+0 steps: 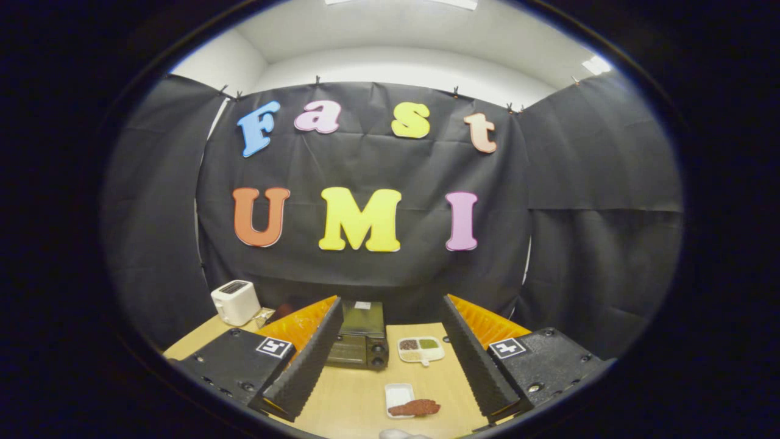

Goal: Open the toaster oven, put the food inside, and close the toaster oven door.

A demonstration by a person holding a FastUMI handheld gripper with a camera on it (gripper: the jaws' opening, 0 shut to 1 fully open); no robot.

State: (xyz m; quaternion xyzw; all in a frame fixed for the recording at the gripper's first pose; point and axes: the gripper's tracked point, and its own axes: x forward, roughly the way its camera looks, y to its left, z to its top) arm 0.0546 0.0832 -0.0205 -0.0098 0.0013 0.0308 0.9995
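Black toaster oven (359, 341) door shut, at 12 o'clock beyond the fingers | gripper (390, 353) spread wide, holding nothing | reddish food (415, 407) on small white tray (397, 395), between fingers, toward 1 o'clock | wooden table (341, 396) beneath | white toaster (235, 302) at 10 o'clock

Toaster oven (359, 341) ahead — food (415, 407) between
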